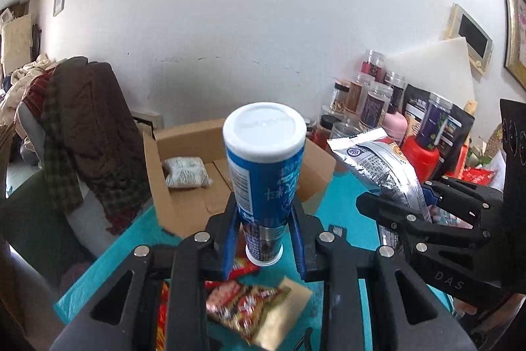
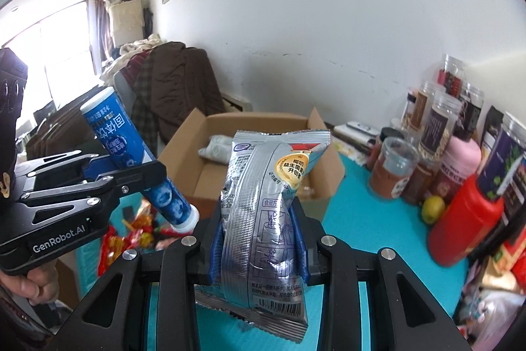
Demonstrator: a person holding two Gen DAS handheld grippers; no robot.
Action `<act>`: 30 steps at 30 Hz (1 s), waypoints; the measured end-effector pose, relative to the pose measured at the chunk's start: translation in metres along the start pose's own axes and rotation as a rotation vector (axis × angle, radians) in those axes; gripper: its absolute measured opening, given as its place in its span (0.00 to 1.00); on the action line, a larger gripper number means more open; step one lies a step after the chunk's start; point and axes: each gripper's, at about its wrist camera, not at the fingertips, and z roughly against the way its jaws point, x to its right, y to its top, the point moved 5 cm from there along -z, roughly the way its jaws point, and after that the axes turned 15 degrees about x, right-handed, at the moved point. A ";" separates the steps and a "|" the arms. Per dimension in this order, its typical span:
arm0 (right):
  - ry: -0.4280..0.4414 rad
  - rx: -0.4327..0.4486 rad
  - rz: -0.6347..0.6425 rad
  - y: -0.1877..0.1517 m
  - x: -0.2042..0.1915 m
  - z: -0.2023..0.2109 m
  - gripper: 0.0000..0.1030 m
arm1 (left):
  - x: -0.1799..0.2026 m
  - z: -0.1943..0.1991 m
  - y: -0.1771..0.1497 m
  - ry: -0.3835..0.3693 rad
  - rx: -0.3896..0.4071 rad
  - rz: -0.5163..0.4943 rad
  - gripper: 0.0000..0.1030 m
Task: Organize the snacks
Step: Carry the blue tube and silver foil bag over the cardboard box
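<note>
Blue tube [image 1: 263,173] between left gripper [image 1: 264,236] pads

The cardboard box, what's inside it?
In the cardboard box lies one whitish wrapped packet on the bare bottom. The blue tube and silver bag, held in front, hide part of its inside.

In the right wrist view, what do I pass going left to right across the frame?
Left gripper shut on the blue tube → open cardboard box → silver pouch in the right gripper's jaws → yellow fruit → red bottle.
</note>
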 end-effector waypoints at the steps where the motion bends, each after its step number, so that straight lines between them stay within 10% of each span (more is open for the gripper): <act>1: 0.001 0.003 0.000 0.003 0.001 -0.004 0.33 | -0.003 -0.005 0.003 0.005 0.002 0.001 0.27; 30: 0.050 -0.153 -0.034 -0.008 0.037 -0.174 0.34 | -0.069 -0.139 -0.005 0.131 -0.130 -0.009 0.27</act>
